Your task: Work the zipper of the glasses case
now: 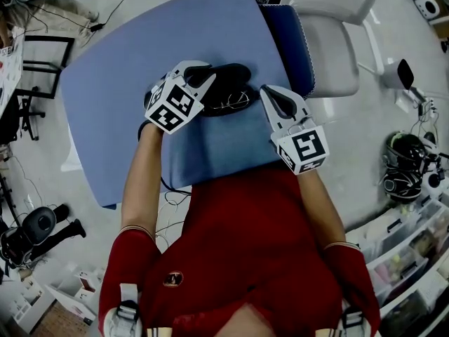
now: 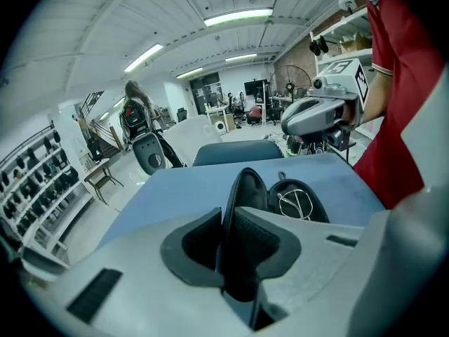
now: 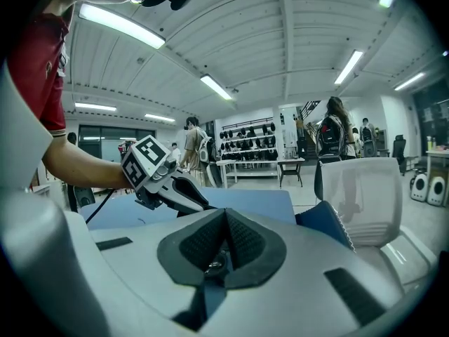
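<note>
A black glasses case (image 1: 235, 83) lies open on the blue table (image 1: 126, 76), with wire-framed glasses (image 2: 298, 203) in its lower half. The raised lid (image 2: 245, 188) stands between the pads of my left gripper (image 1: 200, 76), which presses on the lid's edge in the left gripper view (image 2: 228, 237). My right gripper (image 1: 270, 95) sits at the case's right end, jaws together. In the right gripper view (image 3: 223, 237), a small metal piece (image 3: 212, 263), apparently the zipper pull, is pinched low between its pads. The case itself is hidden there.
A navy cushion (image 1: 291, 41) and a white chair (image 1: 330, 41) stand behind the table's far right edge. Cables trail at the table's far side. Headphones (image 1: 407, 167) and storage bins (image 1: 414, 244) lie to my right, and shelves and people are in the background.
</note>
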{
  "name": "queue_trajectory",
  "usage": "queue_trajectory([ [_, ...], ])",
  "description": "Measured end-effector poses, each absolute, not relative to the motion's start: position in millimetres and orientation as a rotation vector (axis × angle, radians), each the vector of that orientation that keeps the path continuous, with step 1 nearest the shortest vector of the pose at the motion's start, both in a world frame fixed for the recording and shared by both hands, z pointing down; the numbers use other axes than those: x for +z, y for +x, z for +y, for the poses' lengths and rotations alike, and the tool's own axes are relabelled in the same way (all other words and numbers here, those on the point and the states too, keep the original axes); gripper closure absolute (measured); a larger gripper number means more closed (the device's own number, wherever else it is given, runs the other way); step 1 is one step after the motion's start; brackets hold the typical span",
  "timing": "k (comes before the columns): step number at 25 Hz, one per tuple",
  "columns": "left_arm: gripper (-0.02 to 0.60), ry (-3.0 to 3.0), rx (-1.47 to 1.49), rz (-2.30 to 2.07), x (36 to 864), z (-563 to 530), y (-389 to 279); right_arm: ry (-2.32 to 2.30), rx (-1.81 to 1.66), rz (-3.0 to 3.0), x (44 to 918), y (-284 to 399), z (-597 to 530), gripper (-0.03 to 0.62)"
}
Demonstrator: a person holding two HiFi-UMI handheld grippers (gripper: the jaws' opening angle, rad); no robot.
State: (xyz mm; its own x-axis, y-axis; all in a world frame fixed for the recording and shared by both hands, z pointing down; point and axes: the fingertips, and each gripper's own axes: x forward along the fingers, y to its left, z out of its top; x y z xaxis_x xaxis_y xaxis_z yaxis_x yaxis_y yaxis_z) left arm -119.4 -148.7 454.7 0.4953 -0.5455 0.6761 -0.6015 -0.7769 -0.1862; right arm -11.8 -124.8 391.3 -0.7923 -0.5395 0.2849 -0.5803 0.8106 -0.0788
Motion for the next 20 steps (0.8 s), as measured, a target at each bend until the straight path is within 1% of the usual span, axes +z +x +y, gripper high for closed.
queue_trajectory([
  [8, 0.523, 2.718, 1.186, -1.099, 438, -120, -103, 0.866, 0.240, -2.760, 393, -4, -120, 0.595],
  [20, 0.510, 2.791, 1.176, -1.151, 424, -74, -81, 0.755, 0.264, -2.807, 382, -19, -117, 0.594],
])
